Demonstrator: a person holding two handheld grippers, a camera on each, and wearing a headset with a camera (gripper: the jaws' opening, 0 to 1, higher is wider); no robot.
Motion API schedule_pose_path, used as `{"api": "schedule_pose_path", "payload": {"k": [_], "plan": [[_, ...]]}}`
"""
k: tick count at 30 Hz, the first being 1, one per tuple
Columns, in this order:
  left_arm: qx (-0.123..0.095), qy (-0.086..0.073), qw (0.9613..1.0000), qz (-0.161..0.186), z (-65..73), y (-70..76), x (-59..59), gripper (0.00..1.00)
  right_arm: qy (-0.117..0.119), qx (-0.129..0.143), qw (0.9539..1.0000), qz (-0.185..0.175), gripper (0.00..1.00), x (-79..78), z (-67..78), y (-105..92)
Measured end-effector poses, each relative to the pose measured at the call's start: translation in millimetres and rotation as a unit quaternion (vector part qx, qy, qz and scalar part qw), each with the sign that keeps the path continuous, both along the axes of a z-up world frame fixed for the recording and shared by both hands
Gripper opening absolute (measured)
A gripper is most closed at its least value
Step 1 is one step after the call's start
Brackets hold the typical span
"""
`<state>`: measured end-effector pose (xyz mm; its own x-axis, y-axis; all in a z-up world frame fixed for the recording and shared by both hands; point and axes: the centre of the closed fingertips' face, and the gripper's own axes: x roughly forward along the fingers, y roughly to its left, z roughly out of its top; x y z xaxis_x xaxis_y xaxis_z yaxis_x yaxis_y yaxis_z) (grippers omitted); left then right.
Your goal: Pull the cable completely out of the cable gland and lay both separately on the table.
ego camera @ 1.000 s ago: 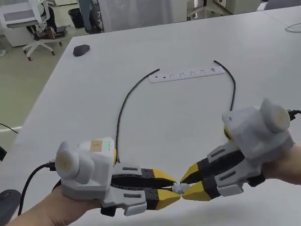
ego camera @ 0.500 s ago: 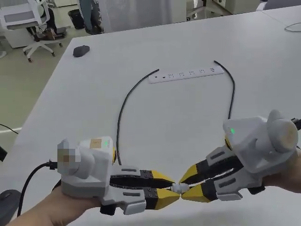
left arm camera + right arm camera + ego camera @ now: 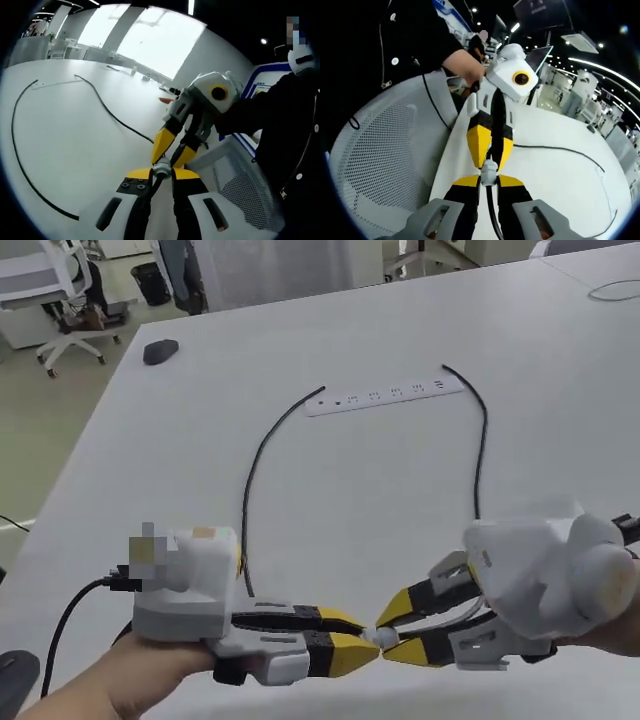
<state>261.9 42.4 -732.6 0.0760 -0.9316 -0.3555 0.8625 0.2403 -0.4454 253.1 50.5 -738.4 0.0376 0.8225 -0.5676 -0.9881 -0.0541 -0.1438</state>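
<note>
A small white cable gland point(image 3: 379, 638) hangs just above the white table point(image 3: 350, 510) near its front edge, between the two grippers' yellow tips. My left gripper point(image 3: 367, 641) comes in from the left, shut on the gland point(image 3: 161, 169). From the right, my right gripper point(image 3: 389, 632) is shut on the black cable point(image 3: 492, 210), which runs back between its jaws right behind the gland point(image 3: 489, 171). The cable point(image 3: 250, 480) loops far across the table, and its other stretch point(image 3: 482, 450) curves toward the right gripper.
A white power strip point(image 3: 385, 397) lies across the middle of the table beside the cable's far ends. A dark mouse point(image 3: 160, 351) sits at the far left edge. Office chairs point(image 3: 50, 280) stand on the floor beyond. A white mesh chair point(image 3: 385, 165) is near the person.
The tips stay together at the gland. The right gripper's body has sunk lower and rolled, lens toward the camera. The head view has shifted slightly.
</note>
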Motion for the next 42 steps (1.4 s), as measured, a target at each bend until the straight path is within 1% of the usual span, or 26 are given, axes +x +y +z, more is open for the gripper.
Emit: {"api": "schedule_pose_path", "payload": {"k": [1, 2, 3, 4, 5, 6, 7, 8, 9, 10, 11, 12, 14, 15, 20, 22, 24, 27, 30, 32, 34, 35, 36, 38, 40, 42], "plan": [[-0.001, -0.028, 0.9996, -0.008, 2.2, -0.6, -0.1, 0.15, 0.020, 0.011, 0.9997, -0.004, 0.08, -0.6, 4.1, -0.3], [0.002, -0.047, 0.9988, -0.014, 3.1, -0.2, -0.2, 0.15, 0.037, 0.021, 0.9991, -0.010, 0.10, -0.4, 7.9, -0.9], [-0.001, -0.080, 0.9963, -0.033, 6.2, -0.4, -2.2, 0.15, 0.060, 0.035, 0.9972, -0.029, 0.15, 3.5, 13.7, -1.4], [-0.002, -0.086, 0.9956, -0.036, 7.8, -0.2, -3.4, 0.15, 0.083, 0.042, 0.9950, -0.037, 0.21, 4.5, 16.6, -2.1], [-0.002, -0.083, 0.9961, -0.030, 9.3, 0.5, -3.5, 0.15, 0.108, 0.046, 0.9923, -0.041, 0.24, 4.0, 19.0, -3.1], [-0.004, -0.087, 0.9957, -0.030, 11.1, 0.8, -3.0, 0.15, 0.125, 0.051, 0.9898, -0.045, 0.22, 6.4, 21.1, -5.1], [-0.006, -0.102, 0.9943, -0.031, 13.6, 0.8, -0.8, 0.15, 0.131, 0.057, 0.9887, -0.046, 0.19, 8.0, 22.3, -5.7], [-0.010, -0.112, 0.9932, -0.030, 17.1, 0.7, 0.1, 0.15, 0.168, 0.058, 0.9832, -0.043, 0.16, 2.6, 22.8, -7.2], [-0.012, -0.114, 0.9929, -0.030, 19.1, 0.5, 0.0, 0.15, 0.183, 0.063, 0.9800, -0.043, 0.15, 1.6, 23.6, -7.2], [-0.013, -0.117, 0.9925, -0.032, 19.9, 0.2, -0.3, 0.15, 0.189, 0.066, 0.9787, -0.044, 0.18, 1.7, 24.0, -6.8], [-0.014, -0.124, 0.9915, -0.035, 22.3, -0.5, -1.0, 0.15, 0.218, 0.068, 0.9726, -0.044, 0.22, -1.5, 23.5, -6.3], [-0.016, -0.128, 0.9910, -0.038, 24.4, -1.5, -2.1, 0.15, 0.222, 0.067, 0.9714, -0.052, 0.23, 1.1, 21.4, -6.0], [-0.014, -0.135, 0.9897, -0.043, 24.3, -2.3, -2.8, 0.15, 0.223, 0.063, 0.9717, -0.045, 0.17, -1.1, 20.1, -5.2], [-0.014, -0.133, 0.9900, -0.045, 23.6, -2.3, -3.4, 0.15, 0.219, 0.065, 0.9725, -0.045, 0.16, -1.0, 20.2, -4.6], [-0.010, -0.136, 0.9894, -0.050, 20.5, -2.0, -4.0, 0.15, 0.239, 0.067, 0.9679, -0.039, 0.11, -6.0, 20.1, 0.2], [-0.009, -0.143, 0.9884, -0.051, 19.9, -2.0, -4.2, 0.15, 0.245, 0.066, 0.9665, -0.041, 0.11, -5.7, 19.6, 0.7], [-0.009, -0.146, 0.9877, -0.054, 19.6, -2.3, -4.7, 0.15, 0.242, 0.065, 0.9672, -0.042, 0.08, -4.5, 19.6, 0.1], [-0.010, -0.144, 0.9881, -0.052, 19.5, -2.2, -3.6, 0.15, 0.242, 0.065, 0.9673, -0.042, 0.08, -4.2, 19.6, 0.4], [-0.009, -0.137, 0.9892, -0.051, 17.7, -2.3, -2.6, 0.15, 0.231, 0.059, 0.9705, -0.038, 0.08, -4.5, 18.2, 0.9], [-0.010, -0.125, 0.9912, -0.043, 17.8, -2.3, -1.6, 0.15, 0.204, 0.059, 0.9767, -0.033, 0.08, -3.4, 18.2, 0.7], [-0.014, -0.110, 0.9933, -0.033, 18.1, -1.4, 1.0, 0.15, 0.161, 0.063, 0.9848, -0.023, 0.08, -1.0, 19.7, 1.3], [-0.015, -0.101, 0.9945, -0.026, 18.1, -0.8, 2.5, 0.15, 0.130, 0.064, 0.9894, -0.015, 0.07, 0.0, 20.4, 2.0], [-0.015, -0.092, 0.9955, -0.021, 17.6, -0.2, 3.7, 0.15, 0.111, 0.062, 0.9918, -0.011, 0.07, 0.8, 20.2, 1.9], [-0.021, -0.084, 0.9961, -0.015, 17.8, 0.2, 5.7, 0.15, 0.069, 0.057, 0.9960, -0.001, 0.07, 2.2, 19.7, 1.8], [-0.020, -0.082, 0.9963, -0.013, 17.4, 1.0, 5.4, 0.15, 0.026, 0.053, 0.9982, 0.012, 0.07, 2.5, 19.1, 2.1], [-0.019, -0.085, 0.9961, -0.013, 17.2, 1.5, 5.4, 0.15, 0.000, 0.051, 0.9985, 0.017, 0.08, 2.4, 18.7, 2.2]]}}
